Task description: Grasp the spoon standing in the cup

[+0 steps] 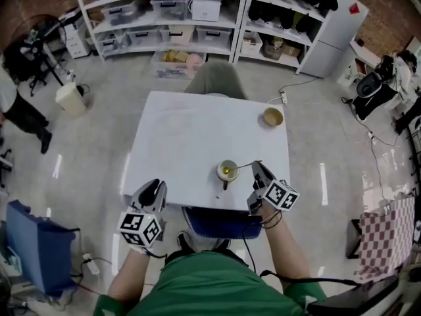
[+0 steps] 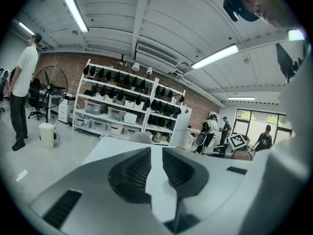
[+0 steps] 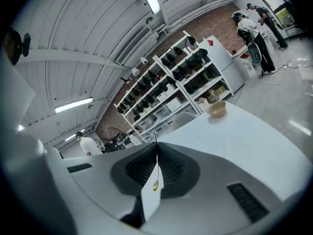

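Beside cup point(image 1: 227, 171), right gripper point(image 1: 256, 166), pointing forward, clamps spoon point(image 3: 156, 173).

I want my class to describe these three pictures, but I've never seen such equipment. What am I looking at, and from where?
There is no robot here. A person in green holds a hand-operated two-jaw gripper in each hand. The head view comes from a camera on the person's head, looking down. The other two views come from cameras riding on each gripper, looking along its jaws. On the white table stand a cup near the front and a tan bowl farther back on the right. The left gripper hovers at the table's near edge, its jaws apart and empty. The right gripper, just beside the cup, has its jaws shut on a thin spoon.
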`<state>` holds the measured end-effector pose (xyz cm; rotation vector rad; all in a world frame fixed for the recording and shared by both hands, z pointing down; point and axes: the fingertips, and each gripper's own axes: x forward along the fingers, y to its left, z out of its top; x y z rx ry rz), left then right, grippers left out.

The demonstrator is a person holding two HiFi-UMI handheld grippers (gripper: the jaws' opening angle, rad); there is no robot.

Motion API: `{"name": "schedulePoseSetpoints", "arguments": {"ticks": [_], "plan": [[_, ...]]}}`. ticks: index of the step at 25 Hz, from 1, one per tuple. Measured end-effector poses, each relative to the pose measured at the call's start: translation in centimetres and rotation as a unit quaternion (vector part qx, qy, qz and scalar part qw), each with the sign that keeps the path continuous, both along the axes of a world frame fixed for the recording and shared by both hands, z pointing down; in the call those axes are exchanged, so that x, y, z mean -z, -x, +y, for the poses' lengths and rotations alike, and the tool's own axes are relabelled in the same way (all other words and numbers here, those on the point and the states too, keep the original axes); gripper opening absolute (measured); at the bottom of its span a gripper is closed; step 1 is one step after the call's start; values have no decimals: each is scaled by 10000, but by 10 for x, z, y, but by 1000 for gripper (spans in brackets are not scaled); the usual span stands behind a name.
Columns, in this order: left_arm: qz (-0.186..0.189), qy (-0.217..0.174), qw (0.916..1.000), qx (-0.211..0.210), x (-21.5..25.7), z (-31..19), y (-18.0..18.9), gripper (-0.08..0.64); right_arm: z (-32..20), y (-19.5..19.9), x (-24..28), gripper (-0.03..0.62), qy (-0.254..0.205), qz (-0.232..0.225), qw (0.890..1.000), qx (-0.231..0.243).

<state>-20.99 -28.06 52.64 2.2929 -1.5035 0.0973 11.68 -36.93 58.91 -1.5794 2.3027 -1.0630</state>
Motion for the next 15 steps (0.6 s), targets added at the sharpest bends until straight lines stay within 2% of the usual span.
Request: {"name": "schedulePoseSetpoints", "arguments": {"ticks": [6, 15], "plan": [[55, -67, 9997, -208, 3, 2, -11, 83, 21, -1, 14, 28, -43, -148, 9999, -64], [155, -149, 9988, -431, 6, 2, -33, 83, 43, -11, 64, 28, -461, -406, 9979, -208]]}}
